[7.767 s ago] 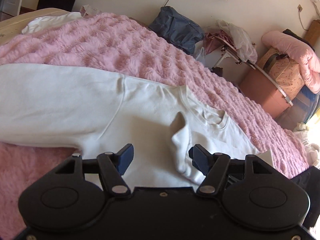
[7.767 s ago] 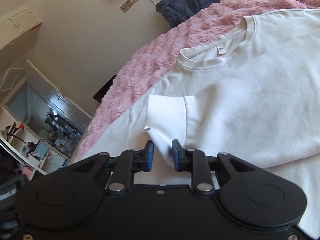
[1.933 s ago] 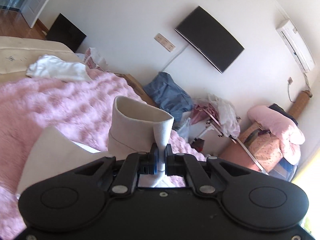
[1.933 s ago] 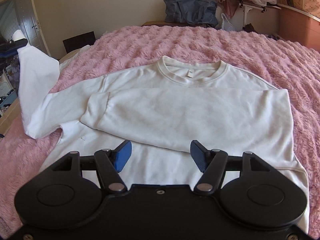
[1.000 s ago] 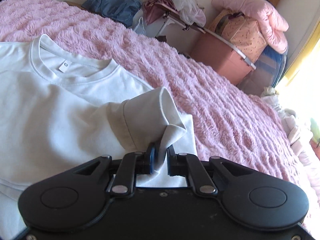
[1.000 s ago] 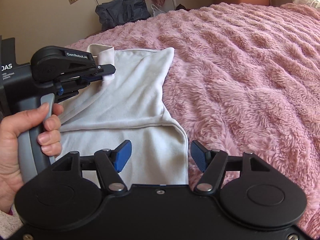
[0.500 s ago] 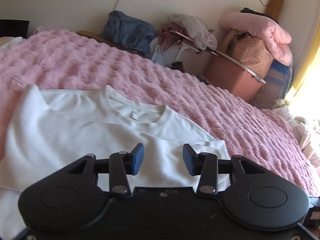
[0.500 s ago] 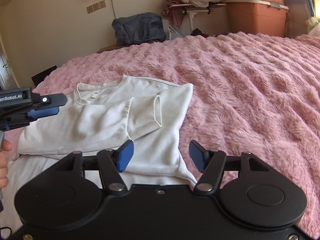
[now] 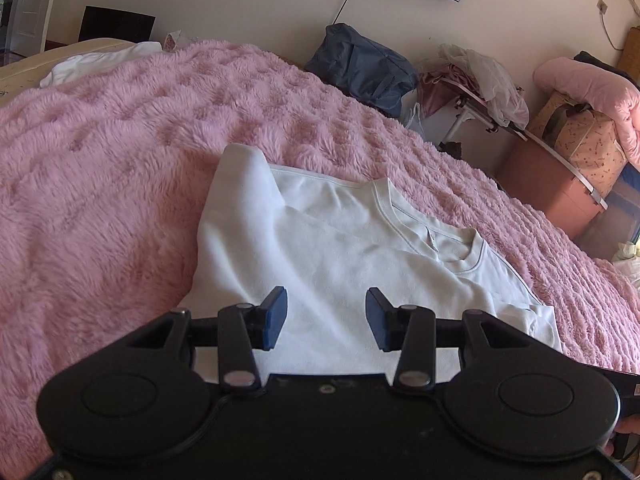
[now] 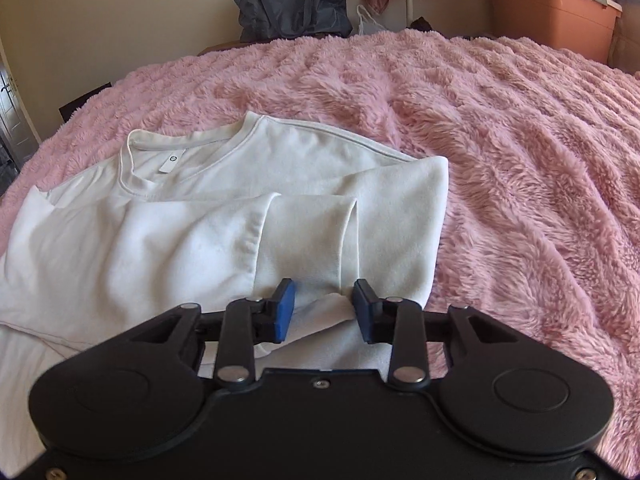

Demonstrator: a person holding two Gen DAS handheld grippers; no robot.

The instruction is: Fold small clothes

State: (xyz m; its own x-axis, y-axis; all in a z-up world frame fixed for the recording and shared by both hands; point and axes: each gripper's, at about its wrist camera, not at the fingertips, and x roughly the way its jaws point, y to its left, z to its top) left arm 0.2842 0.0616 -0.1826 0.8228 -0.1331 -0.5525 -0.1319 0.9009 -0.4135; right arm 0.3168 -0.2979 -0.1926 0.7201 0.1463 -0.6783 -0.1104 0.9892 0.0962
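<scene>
A white sweatshirt (image 9: 340, 248) lies on the pink fluffy blanket (image 9: 100, 200) with both sleeves folded across its chest. My left gripper (image 9: 326, 314) hovers open over the garment's left side, nothing between its pads. In the right wrist view the sweatshirt (image 10: 160, 248) shows its neckline and label at the upper left. The ribbed cuff (image 10: 308, 232) of the top sleeve lies near the right edge. My right gripper (image 10: 323, 308) is closing around the near end of that cuff. Cloth bunches between the pads, which still stand apart.
A dark blue bag (image 9: 360, 68) and a cluttered folding table (image 9: 480, 88) stand beyond the bed. An orange-brown bin (image 9: 552, 196) sits at the right. More white cloth (image 9: 100, 62) lies at the far left corner. Pink blanket (image 10: 520, 160) stretches to the right of the garment.
My left gripper let go of the sleeve cuff, opened and swung to the sweatshirt's left side. My right gripper moved in over the laid cuff and its jaws narrowed.
</scene>
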